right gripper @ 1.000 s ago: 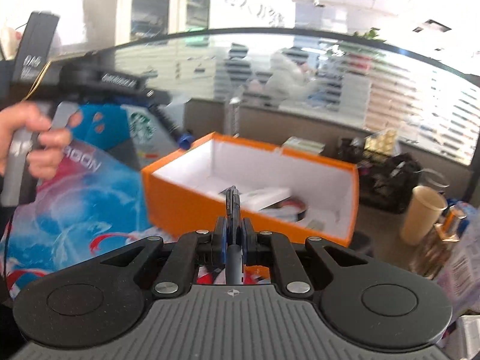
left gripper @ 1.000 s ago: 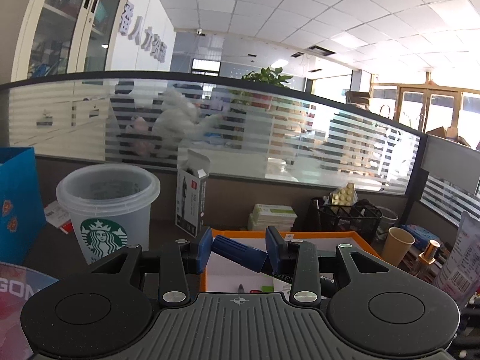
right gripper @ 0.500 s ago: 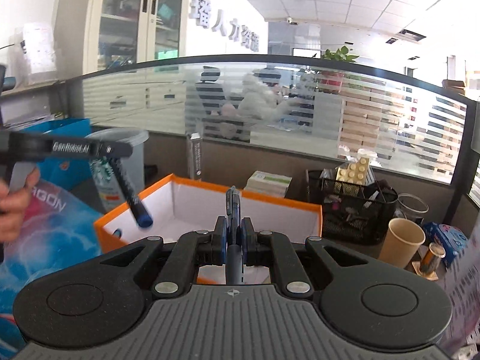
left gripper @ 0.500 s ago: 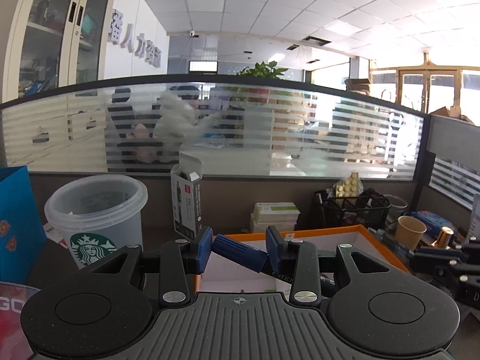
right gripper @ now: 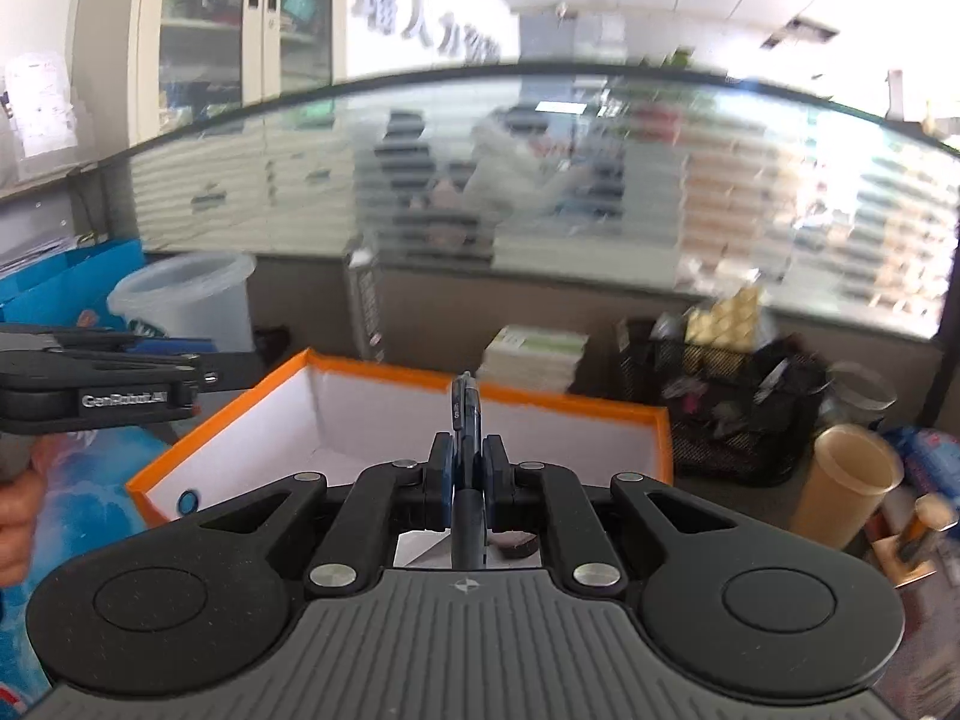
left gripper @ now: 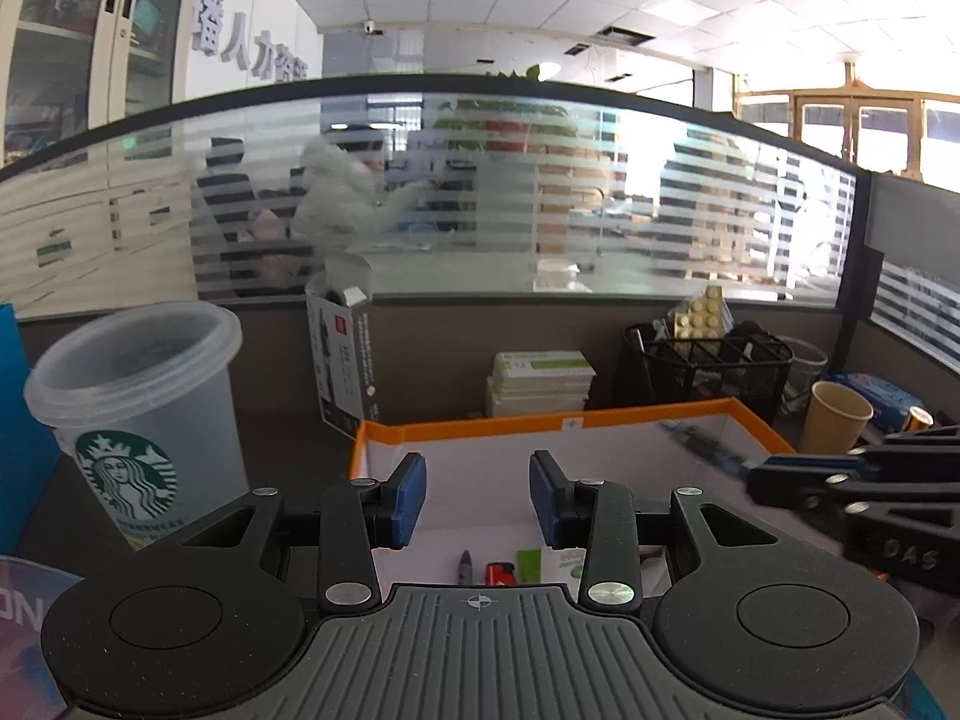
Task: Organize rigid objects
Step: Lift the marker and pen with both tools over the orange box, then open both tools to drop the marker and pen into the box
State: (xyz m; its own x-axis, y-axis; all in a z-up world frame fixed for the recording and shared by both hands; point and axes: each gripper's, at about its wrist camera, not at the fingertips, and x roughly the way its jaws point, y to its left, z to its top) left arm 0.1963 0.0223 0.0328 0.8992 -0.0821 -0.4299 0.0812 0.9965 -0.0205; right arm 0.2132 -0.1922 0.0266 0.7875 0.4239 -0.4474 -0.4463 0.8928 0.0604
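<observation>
An orange box (left gripper: pixel 540 420) with a white inside lies just beyond my left gripper (left gripper: pixel 477 501), which is open with nothing between its blue pads. Small items lie on the box floor: a grey piece (left gripper: pixel 465 564), a red piece (left gripper: pixel 499 571) and a green-and-white card (left gripper: pixel 552 561). My right gripper (right gripper: pixel 467 474) is shut on a dark blue pen (right gripper: pixel 463 414) that points forward over the box (right gripper: pixel 384 369). A blue marker's round end (right gripper: pixel 189 501) shows inside the box at its near left corner. The left gripper (right gripper: pixel 204 360) hangs above that corner.
A clear Starbucks cup (left gripper: pixel 138 408) stands left of the box and an upright carton (left gripper: pixel 342 360) behind it. A stack of booklets (left gripper: pixel 540 384), a black mesh basket (left gripper: pixel 708 366) and a paper cup (left gripper: pixel 840 420) line the back right. A hand (right gripper: pixel 15 516) holds the left gripper.
The blue marker that sat between the left gripper's pads is gone from them and lies in the box. Both grippers have moved over the box, and the right one came closer to the left.
</observation>
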